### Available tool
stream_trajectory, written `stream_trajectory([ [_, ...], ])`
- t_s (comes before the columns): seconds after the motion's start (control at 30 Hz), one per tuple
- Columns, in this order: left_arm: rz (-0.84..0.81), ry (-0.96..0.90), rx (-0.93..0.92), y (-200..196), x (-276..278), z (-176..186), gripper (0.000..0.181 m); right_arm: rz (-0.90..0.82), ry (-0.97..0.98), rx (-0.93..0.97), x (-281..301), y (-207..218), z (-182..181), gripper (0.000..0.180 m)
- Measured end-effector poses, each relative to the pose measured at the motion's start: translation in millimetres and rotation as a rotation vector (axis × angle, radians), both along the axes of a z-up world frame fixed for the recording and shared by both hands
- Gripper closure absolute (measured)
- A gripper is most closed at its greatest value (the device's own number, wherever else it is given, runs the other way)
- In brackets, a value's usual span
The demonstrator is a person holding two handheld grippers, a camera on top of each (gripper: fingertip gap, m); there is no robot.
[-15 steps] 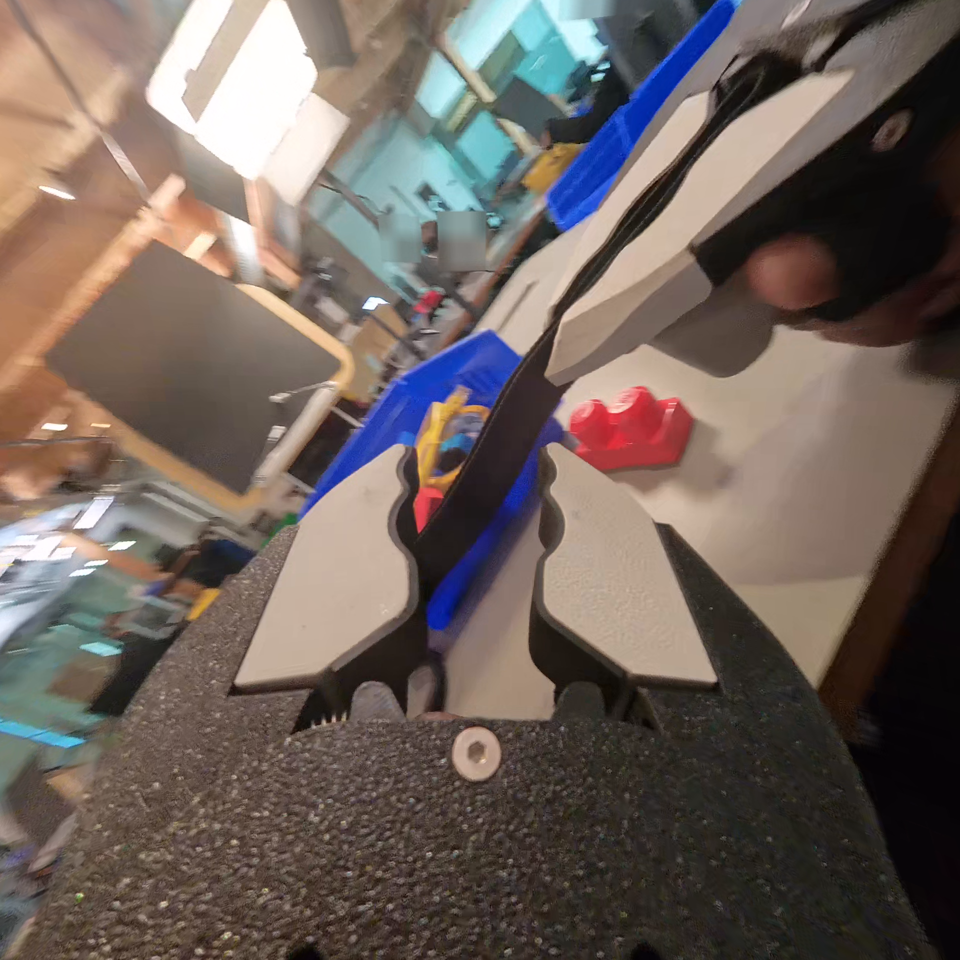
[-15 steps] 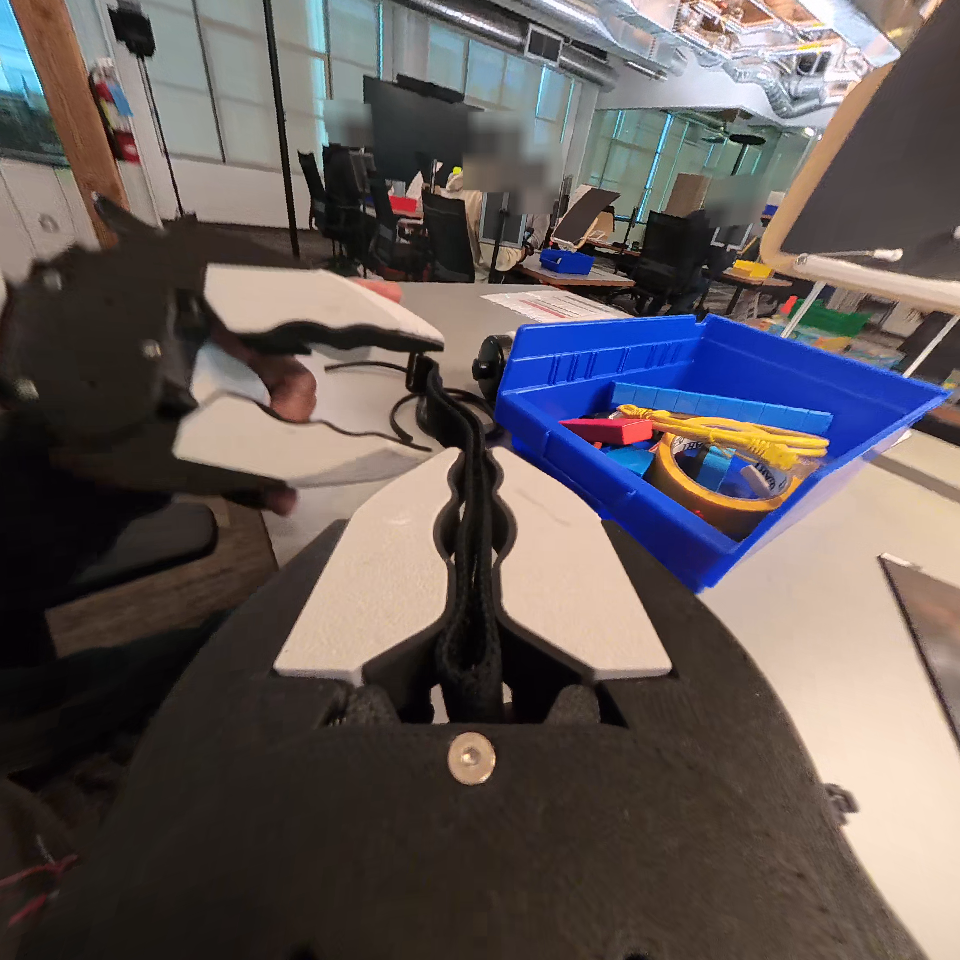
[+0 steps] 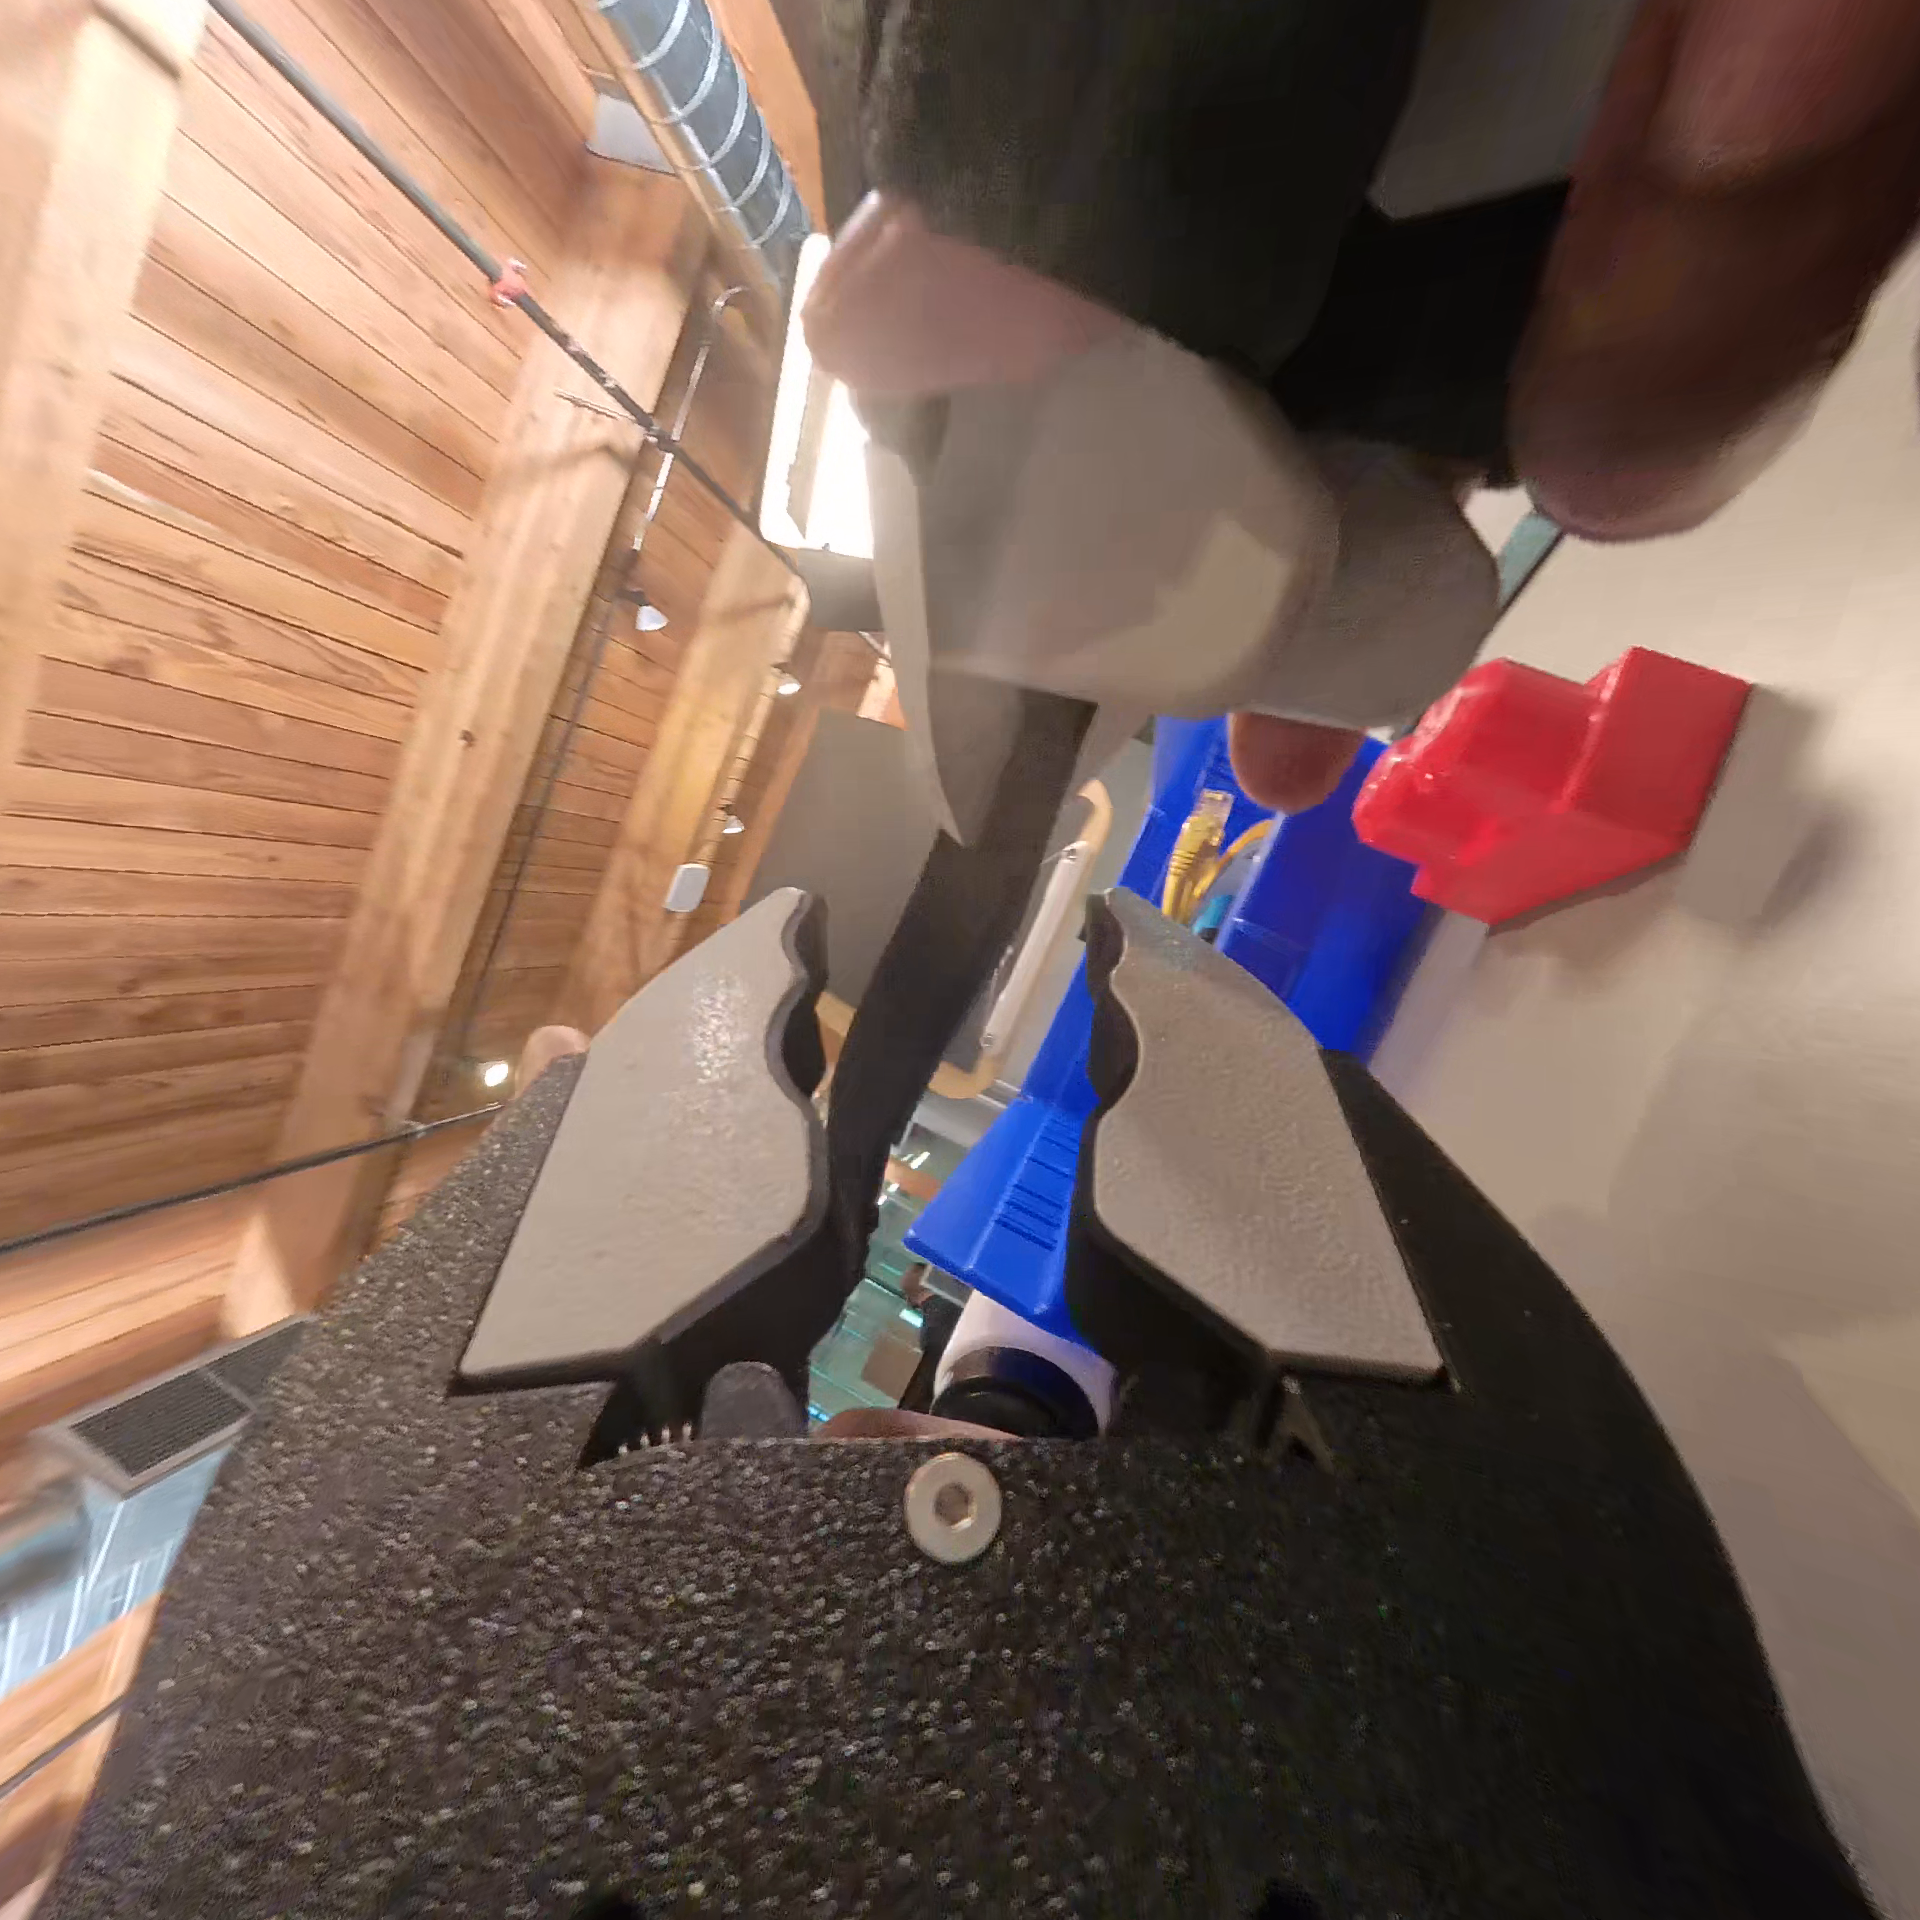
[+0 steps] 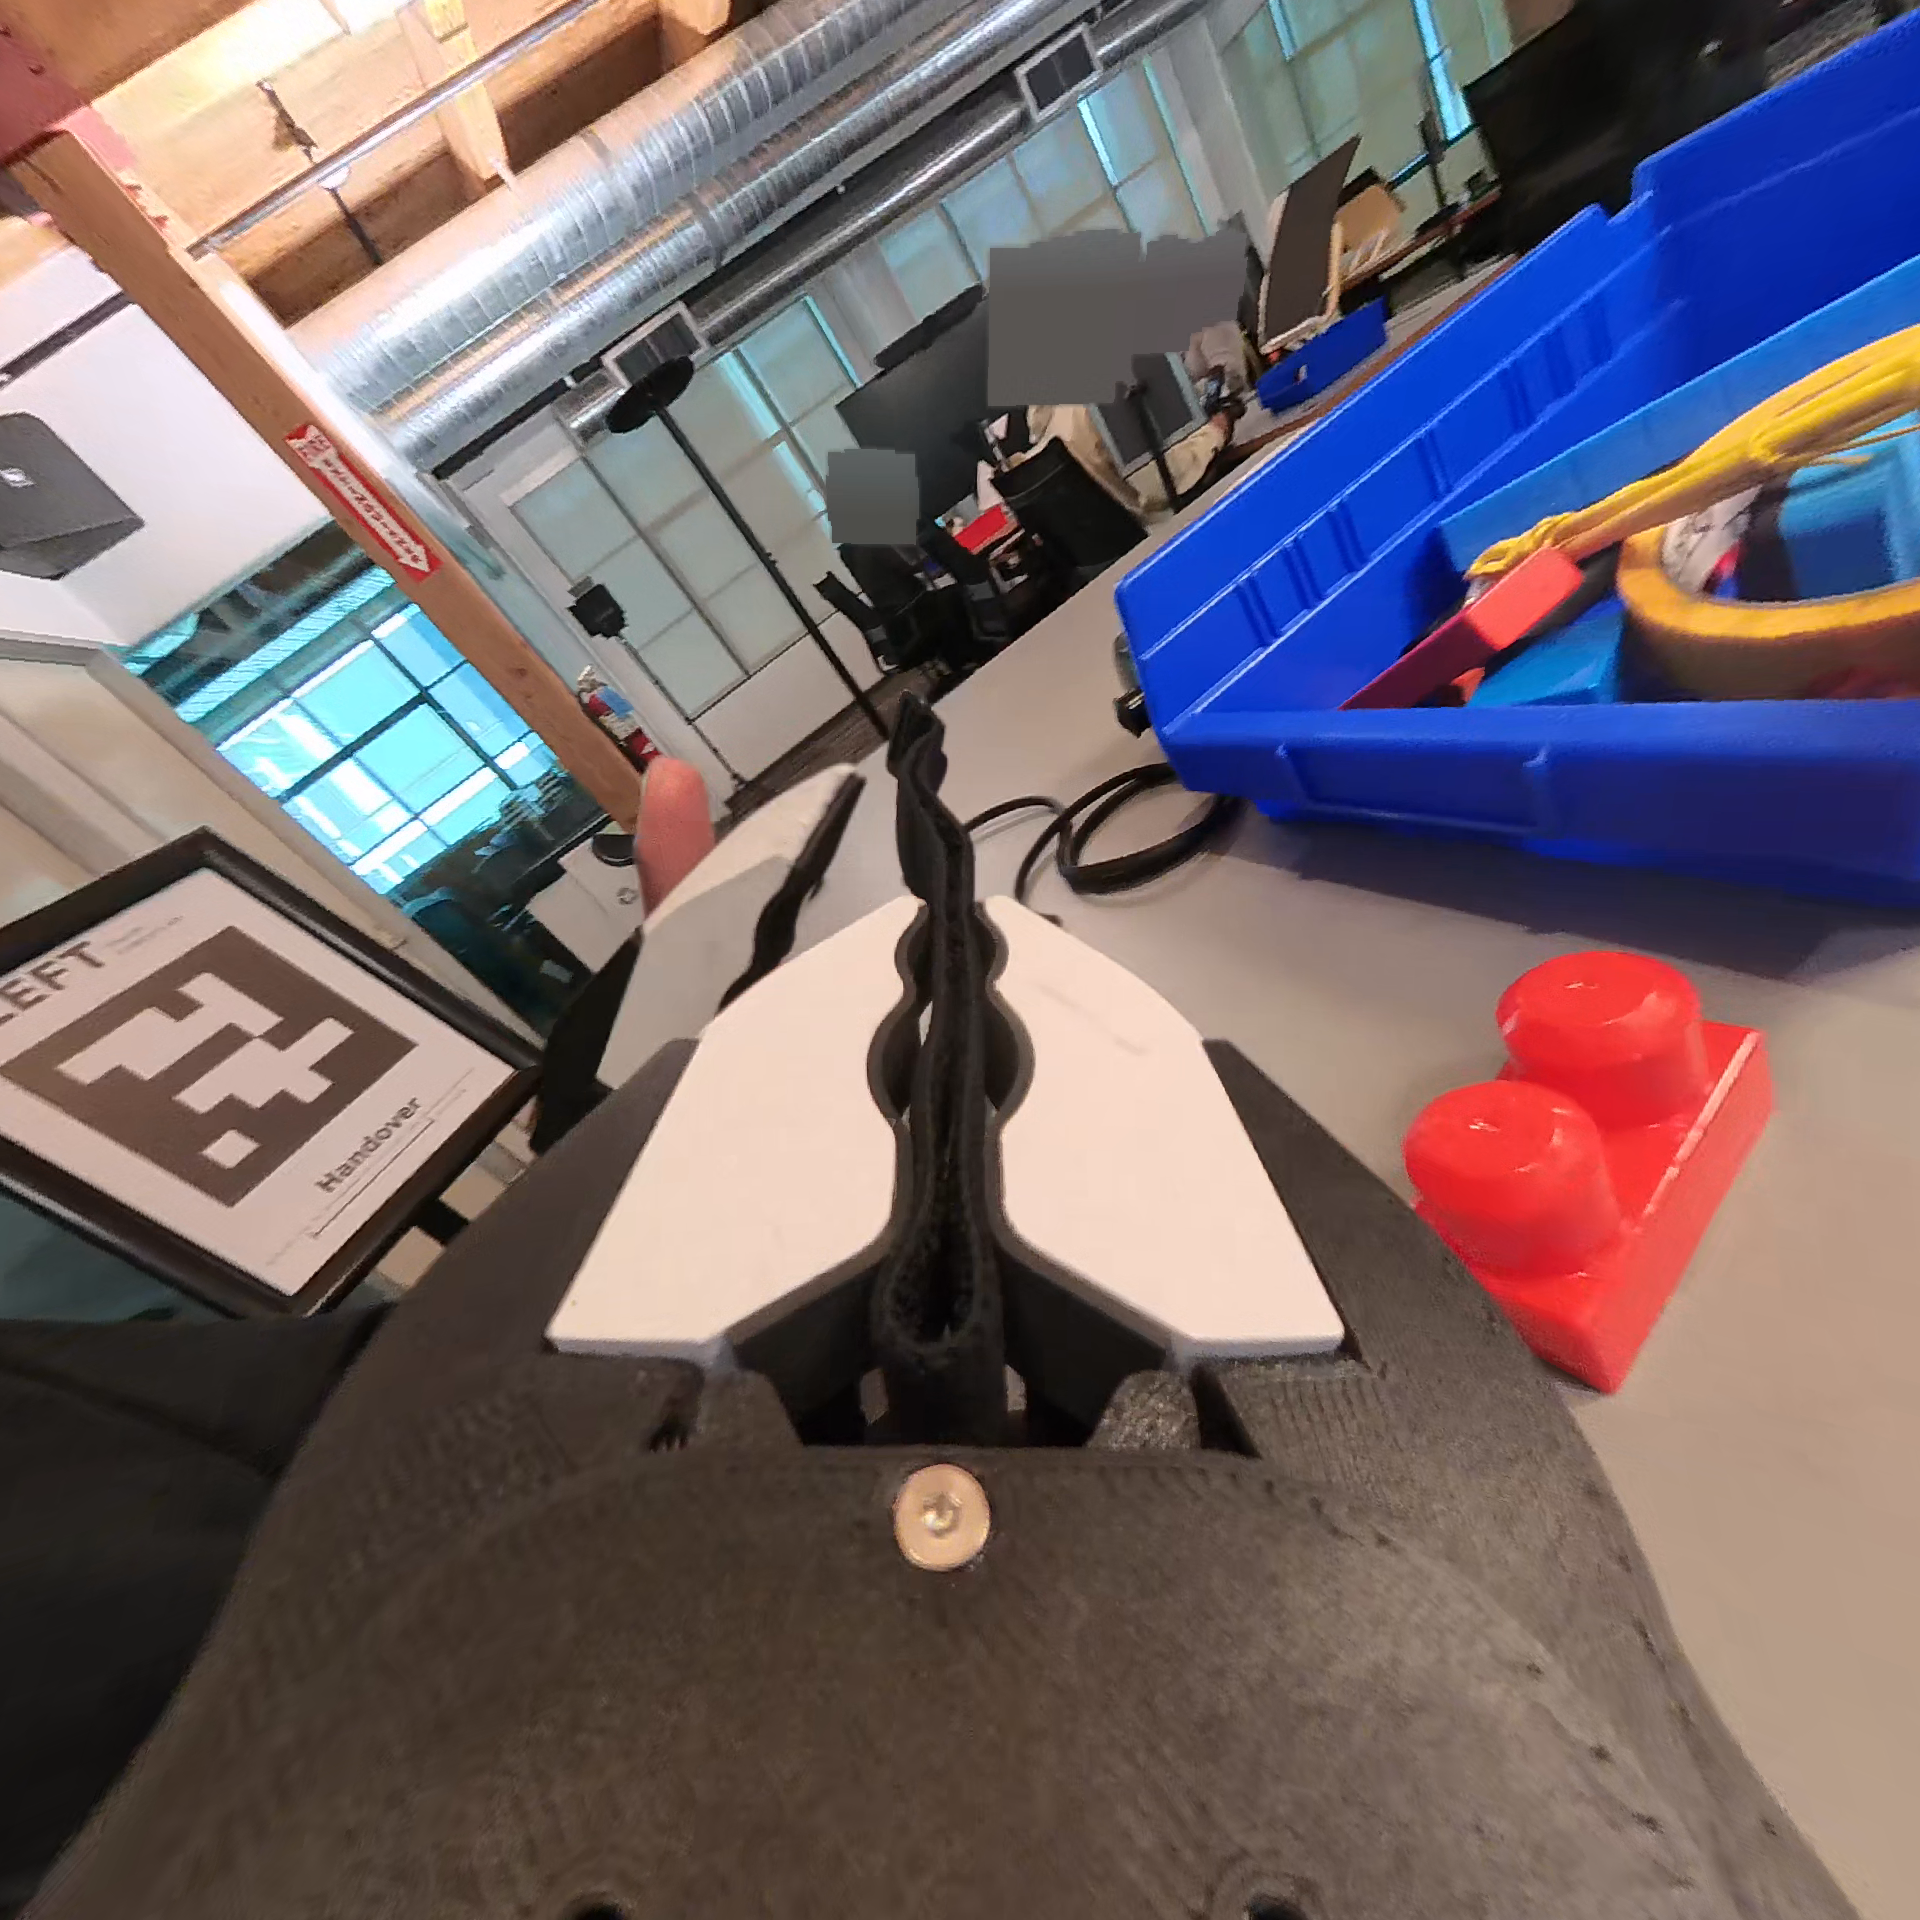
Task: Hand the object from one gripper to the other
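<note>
Right tongs [image 4: 940, 997] clamp the strap [image 4: 935, 935]; left tongs [image 3: 956, 997] gape around it, apparently untouching, and must close.

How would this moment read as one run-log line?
right hand-held gripper: shut on black strap | left hand-held gripper: open around strap | handover: pending

Bare grey table [image 4: 1299, 966] is seen ahead of the right gripper [image 4: 940, 914], open up to a loop of black cable [image 4: 1091, 842] lying across the far part. Right side is blocked by a red block [image 4: 1590, 1174] near and a blue bin [image 4: 1558, 748] farther off. Left is crowded by the left gripper [image 4: 821, 800] just beside and a framed marker card [image 4: 229, 1060]. The gap between the left gripper's spread fingers is partly taken by a black strap [image 3: 935, 997]
</note>
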State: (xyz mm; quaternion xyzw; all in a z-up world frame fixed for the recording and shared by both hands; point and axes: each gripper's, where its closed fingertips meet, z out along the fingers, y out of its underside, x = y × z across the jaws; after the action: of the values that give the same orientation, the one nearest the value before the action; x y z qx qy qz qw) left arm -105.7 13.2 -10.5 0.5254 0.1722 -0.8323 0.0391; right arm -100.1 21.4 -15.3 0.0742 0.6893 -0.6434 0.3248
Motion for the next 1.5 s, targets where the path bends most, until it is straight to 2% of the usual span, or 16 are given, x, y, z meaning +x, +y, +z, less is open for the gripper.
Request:
stream_trajectory([
  [0.07,0.024,0.026,0.004,-5.1,2.0,2.2,0.136,0.037,0.009,-0.003,6.7,0.2,-0.2,0.175],
  [0.2,0.012,0.074,0.042,-7.5,9.2,7.3,0.173,0.12,-0.01,-0.07,17.5,4.4,7.7,0.166],
  [0.27,-0.001,0.073,0.067,-7.9,10.2,7.1,0.175,0.144,-0.008,-0.089,19.7,6.0,9.8,0.149],
  [0.37,-0.031,0.086,0.145,-11.6,13.3,9.4,0.175,0.158,0.016,-0.181,19.3,12.6,20.4,0.135],
  [0.53,-0.13,0.165,0.397,-27.6,24.6,20.9,0.175,0.113,0.145,-0.397,9.1,32.4,41.4,0.131],
  [0.67,-0.373,0.23,0.687,-25.1,34.1,36.2,0.175,0.096,0.174,-0.466,7.7,39.2,46.5,0.131],
  [0.77,-0.762,0.176,1.012,6.1,34.1,48.2,0.175,0.102,0.189,-0.495,10.6,42.6,48.3,0.13],
  [0.83,-0.96,0.127,1.263,15.9,33.9,52.7,0.174,0.117,0.183,-0.523,11.7,46.9,50.5,0.131],
  [0.93,-1.131,0.12,1.536,10.9,36.8,54.9,0.175,0.125,0.155,-0.545,9.1,50.7,52.9,0.133],
  [1.0,-1.172,0.124,1.625,3.2,37.2,51.7,0.175,0.118,0.134,-0.526,5.7,47.8,51.7,0.136],
  [1.13,-1.199,0.038,1.703,3.0,30.7,38.5,0.175,0.107,0.117,-0.43,3.2,34.9,43.9,0.138],
  [1.5,-1.412,-0.138,1.582,39.1,39.5,42.3,0.175,0.243,0.304,-0.175,41.2,16.3,10.2,0.14],
])
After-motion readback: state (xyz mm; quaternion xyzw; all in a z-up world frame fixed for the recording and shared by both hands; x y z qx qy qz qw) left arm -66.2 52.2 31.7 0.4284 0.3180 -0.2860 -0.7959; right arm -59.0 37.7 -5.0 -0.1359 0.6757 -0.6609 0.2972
